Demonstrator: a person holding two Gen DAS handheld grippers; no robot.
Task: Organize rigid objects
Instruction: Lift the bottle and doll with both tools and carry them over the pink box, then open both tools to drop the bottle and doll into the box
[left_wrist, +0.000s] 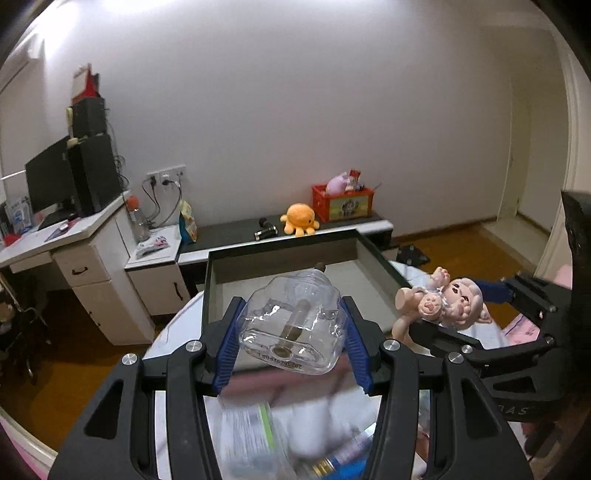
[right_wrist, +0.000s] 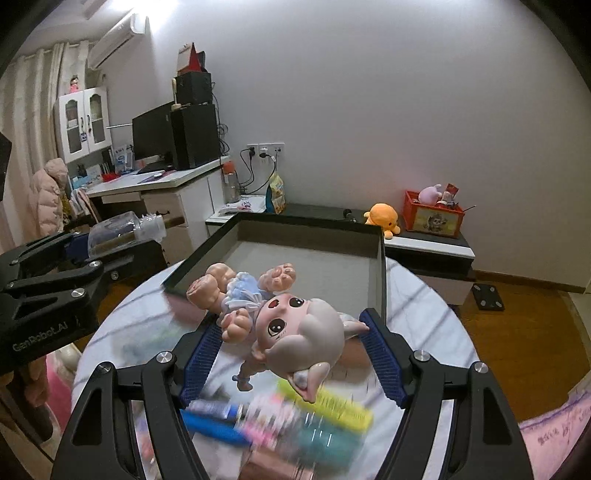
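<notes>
A clear plastic bottle (left_wrist: 291, 321) is clamped in the left hand-held gripper (left_wrist: 291, 341); a doll (right_wrist: 280, 325) is clamped in the right hand-held gripper (right_wrist: 291, 354); both are held above the bench (right_wrist: 424, 310); an open box (right_wrist: 317, 258) lies at twelve o'clock; blurred packets (right_wrist: 295, 417) are seen below.

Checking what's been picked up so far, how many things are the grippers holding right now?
2. A clear bottle in the left gripper, and a doll in the right gripper, both above the table near the open box.
</notes>
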